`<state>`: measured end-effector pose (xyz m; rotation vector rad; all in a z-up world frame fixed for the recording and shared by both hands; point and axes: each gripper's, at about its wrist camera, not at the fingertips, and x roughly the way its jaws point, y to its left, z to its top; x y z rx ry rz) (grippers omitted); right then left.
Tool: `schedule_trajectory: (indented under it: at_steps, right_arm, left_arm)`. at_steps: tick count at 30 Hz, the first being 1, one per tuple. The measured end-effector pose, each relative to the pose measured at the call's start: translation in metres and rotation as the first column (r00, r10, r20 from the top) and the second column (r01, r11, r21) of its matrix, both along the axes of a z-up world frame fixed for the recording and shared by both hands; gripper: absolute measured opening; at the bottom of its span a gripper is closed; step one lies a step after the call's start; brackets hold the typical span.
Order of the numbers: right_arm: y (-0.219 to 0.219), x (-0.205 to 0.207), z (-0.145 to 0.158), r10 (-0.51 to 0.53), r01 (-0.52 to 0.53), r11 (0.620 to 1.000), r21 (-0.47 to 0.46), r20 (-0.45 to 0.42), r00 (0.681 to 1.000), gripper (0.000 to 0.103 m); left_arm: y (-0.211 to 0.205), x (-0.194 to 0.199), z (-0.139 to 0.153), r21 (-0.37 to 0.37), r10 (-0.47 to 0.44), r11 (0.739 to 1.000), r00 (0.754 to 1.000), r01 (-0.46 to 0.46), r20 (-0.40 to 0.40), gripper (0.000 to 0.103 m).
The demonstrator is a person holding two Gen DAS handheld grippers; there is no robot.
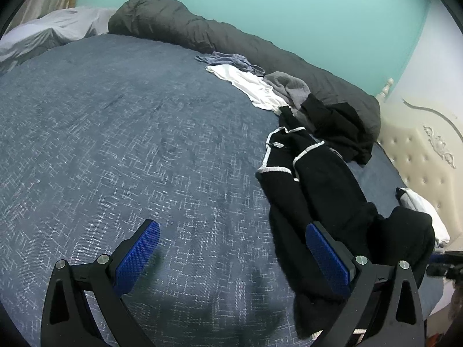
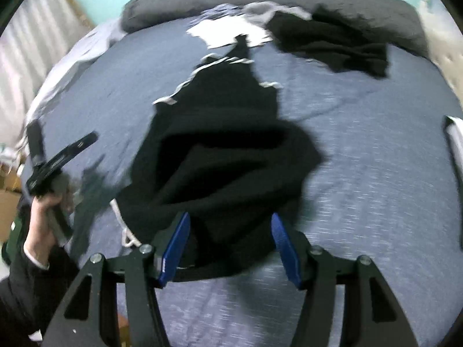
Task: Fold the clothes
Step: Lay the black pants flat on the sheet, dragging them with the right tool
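- Left wrist view: left gripper [image 1: 231, 248] spread wide over the blue bedspread [image 1: 115, 144], nothing pinched
- Right gripper [image 2: 230, 243] spread, black garment [image 2: 225, 156] lying loose on the bed between its pads

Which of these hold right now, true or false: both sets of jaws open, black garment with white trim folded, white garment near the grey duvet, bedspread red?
1. Both sets of jaws stand open. True: left gripper and right gripper grip nothing.
2. The black garment with white trim is neatly folded. False: it lies crumpled.
3. A white garment lies near the grey duvet. True.
4. The bedspread is red. False: it is blue.
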<state>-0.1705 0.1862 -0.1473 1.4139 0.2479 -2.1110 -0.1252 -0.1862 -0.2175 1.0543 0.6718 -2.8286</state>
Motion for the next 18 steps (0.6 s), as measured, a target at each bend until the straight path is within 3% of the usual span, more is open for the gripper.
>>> schedule_trajectory:
  at_steps: [3, 5, 11, 18]
  right_arm:
    - [-0.013, 0.000, -0.011, 0.033, -0.033, 0.999, 0.021, -0.003, 0.999, 0.056]
    - [-0.015, -0.004, -0.014, 0.036, -0.036, 0.999, 0.006, -0.012, 0.999, 0.039]
    - [-0.012, -0.017, -0.015, 0.022, -0.022, 0.998, -0.057, 0.001, 1.000, 0.012]
    - [-0.001, -0.044, 0.018, -0.073, 0.062, 0.992, -0.109, -0.099, 0.992, 0.008]
  left_arm:
    - [-0.001, 0.000, -0.001, -0.001, 0.002, 1.000, 1.000, -0.002, 0.002, 0.103]
    - [-0.002, 0.000, -0.001, -0.003, 0.004, 1.000, 1.000, -0.004, 0.003, 0.103]
    - [-0.003, -0.002, -0.003, -0.005, 0.004, 1.000, 1.000, -0.004, 0.008, 0.103]
    - [-0.007, -0.002, -0.007, -0.004, 0.008, 1.000, 1.000, -0.008, 0.016, 0.103]
